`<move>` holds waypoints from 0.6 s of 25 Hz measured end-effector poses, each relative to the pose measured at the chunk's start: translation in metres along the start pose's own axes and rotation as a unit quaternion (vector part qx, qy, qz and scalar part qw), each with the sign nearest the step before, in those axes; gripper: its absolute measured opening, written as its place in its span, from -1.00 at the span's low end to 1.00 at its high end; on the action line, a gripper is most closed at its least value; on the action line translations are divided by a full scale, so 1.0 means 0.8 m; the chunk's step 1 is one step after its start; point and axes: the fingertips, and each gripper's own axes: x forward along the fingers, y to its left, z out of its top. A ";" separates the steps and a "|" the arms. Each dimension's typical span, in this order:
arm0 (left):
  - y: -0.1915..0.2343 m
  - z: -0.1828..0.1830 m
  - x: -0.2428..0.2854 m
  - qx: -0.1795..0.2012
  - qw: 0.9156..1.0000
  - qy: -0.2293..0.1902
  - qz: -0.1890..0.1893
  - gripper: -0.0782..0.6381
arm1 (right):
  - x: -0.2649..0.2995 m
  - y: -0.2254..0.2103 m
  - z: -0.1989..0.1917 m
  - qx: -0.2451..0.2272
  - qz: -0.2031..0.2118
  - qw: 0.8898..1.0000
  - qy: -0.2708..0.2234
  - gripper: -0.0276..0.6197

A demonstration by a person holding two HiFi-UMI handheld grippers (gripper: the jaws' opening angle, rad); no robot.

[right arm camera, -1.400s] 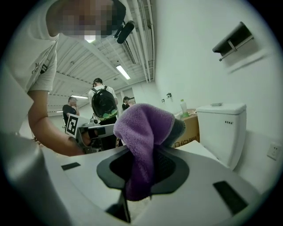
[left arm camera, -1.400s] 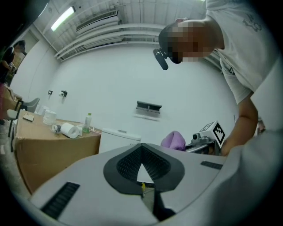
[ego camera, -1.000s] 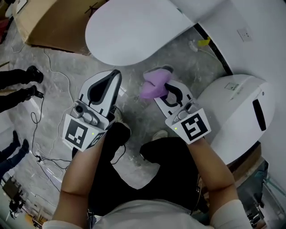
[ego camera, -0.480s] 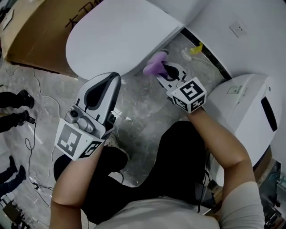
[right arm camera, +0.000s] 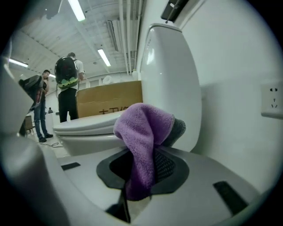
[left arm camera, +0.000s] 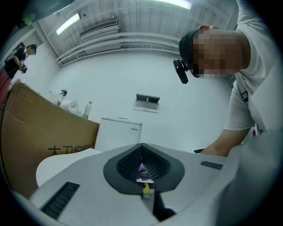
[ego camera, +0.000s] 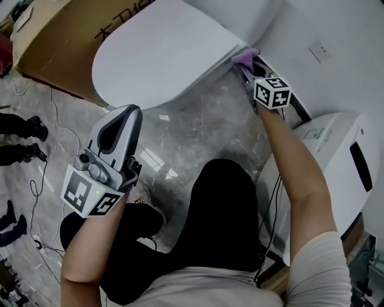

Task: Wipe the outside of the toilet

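We see a big industrial hall: bare ceiling pipes (right arm camera: 126, 35), long tube lights (right arm camera: 78, 10), a large cardboard box (ego camera: 57, 42) beside the toilet (ego camera: 162, 57), people (right arm camera: 67, 86) standing about behind.

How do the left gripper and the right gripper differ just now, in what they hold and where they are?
The right gripper is shut on a purple cloth; the left gripper is shut with nothing between its jaws. The right gripper is stretched out to the rear side of the toilet, by the wall; the left gripper hangs back over the floor, off the toilet. Shared: both have their jaws closed.
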 end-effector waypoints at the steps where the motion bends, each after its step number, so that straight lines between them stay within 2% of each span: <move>1: 0.001 -0.002 0.000 -0.001 1.000 0.000 0.004 -0.76 | 0.003 -0.016 0.001 0.003 -0.013 1.000 0.000 -0.65; 4: 0.001 -0.009 0.003 -0.006 1.000 0.004 0.007 -0.76 | 0.016 -0.045 -0.005 0.003 -0.040 0.999 0.005 -0.65; 8: 0.000 -0.015 0.008 -0.013 1.000 0.008 0.004 -0.76 | 0.035 -0.043 -0.017 0.000 -0.045 0.999 0.008 -0.65; 11: 0.001 -0.014 0.012 -0.011 1.000 0.005 -0.006 -0.76 | 0.043 -0.022 -0.019 -0.014 -0.039 0.999 0.008 -0.65; 15: 0.009 -0.019 0.015 -0.013 1.000 0.005 -0.013 -0.76 | 0.047 0.048 -0.037 -0.043 0.002 0.999 0.018 -0.65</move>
